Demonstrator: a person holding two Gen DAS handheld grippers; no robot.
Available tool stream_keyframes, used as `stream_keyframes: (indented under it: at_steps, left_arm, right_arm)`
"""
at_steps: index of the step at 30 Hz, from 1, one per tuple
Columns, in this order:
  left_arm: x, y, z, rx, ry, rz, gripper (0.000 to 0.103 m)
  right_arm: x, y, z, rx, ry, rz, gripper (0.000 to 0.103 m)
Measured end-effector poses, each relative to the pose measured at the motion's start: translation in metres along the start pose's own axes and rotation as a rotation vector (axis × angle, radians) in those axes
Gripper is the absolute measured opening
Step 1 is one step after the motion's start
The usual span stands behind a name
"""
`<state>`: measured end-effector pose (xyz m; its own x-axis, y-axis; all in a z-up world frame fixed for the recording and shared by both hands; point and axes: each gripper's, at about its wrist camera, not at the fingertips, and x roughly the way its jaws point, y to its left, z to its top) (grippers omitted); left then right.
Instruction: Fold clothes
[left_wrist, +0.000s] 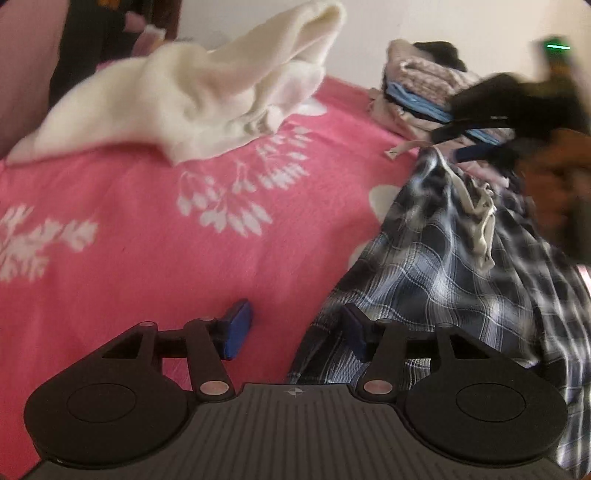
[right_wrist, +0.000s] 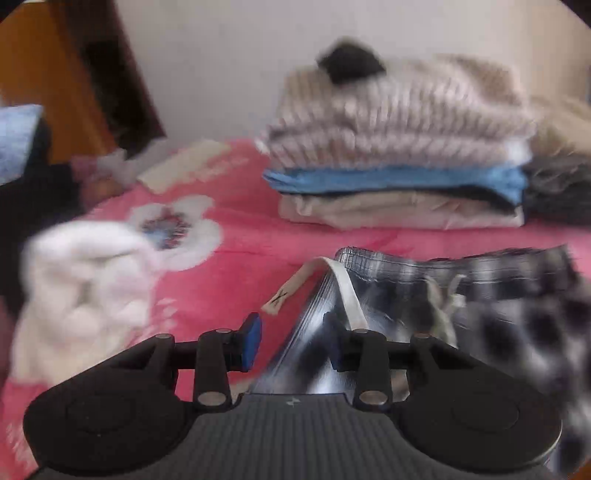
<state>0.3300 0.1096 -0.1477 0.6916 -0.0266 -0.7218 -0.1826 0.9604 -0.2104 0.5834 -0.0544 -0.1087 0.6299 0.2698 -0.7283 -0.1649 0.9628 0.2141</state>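
A blue-and-white plaid garment (left_wrist: 454, 266) with a white drawstring lies crumpled on the pink bedspread (left_wrist: 155, 236). My left gripper (left_wrist: 295, 332) is open over its left edge, with one blue pad above the cloth. My right gripper (right_wrist: 291, 343) is open, and the plaid garment (right_wrist: 443, 295) rises between its pads with a white label strip (right_wrist: 295, 284) draped over the fold. A cream garment (left_wrist: 192, 96) lies rumpled at the back left; it also shows in the right wrist view (right_wrist: 85, 288). The other gripper (left_wrist: 517, 110) shows blurred at far right.
A stack of folded clothes (right_wrist: 399, 155) in beige, blue and cream stands by the white wall; it also shows in the left wrist view (left_wrist: 421, 92). A wooden door or cabinet (right_wrist: 62, 81) and a blue item (right_wrist: 14, 140) are at the left.
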Motion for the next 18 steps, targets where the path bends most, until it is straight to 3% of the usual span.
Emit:
stream_keyframes:
  at_steps: [4, 7, 8, 11, 12, 15, 18]
  left_arm:
    - [0.001, -0.002, -0.002, 0.038, -0.010, 0.000, 0.053]
    - [0.002, -0.008, -0.004, 0.073, -0.026, 0.005, 0.044]
    - [0.002, -0.011, -0.005, 0.095, -0.034, 0.010, 0.036]
    - [-0.001, -0.016, -0.007, 0.127, -0.046, 0.011, 0.007]
    - [-0.003, -0.015, -0.007, 0.122, -0.048, 0.008, 0.002]
    - [-0.007, -0.013, -0.006, 0.098, -0.052, -0.002, 0.000]
    - [-0.003, -0.001, -0.002, 0.013, -0.031, -0.026, 0.000]
  right_arm:
    - [0.050, -0.007, 0.005, 0.021, 0.087, -0.071, 0.037]
    - [0.061, -0.013, -0.003, 0.014, 0.084, -0.074, 0.009]
    - [0.060, -0.014, -0.005, 0.008, 0.072, -0.075, 0.006]
    - [0.051, -0.012, -0.009, -0.011, 0.029, -0.070, 0.005]
    - [0.045, -0.010, -0.009, -0.022, 0.010, -0.062, 0.005]
    - [0.032, -0.003, -0.005, -0.022, -0.043, -0.034, 0.005]
    - [0.035, 0.003, 0.000, -0.030, -0.052, -0.021, 0.005]
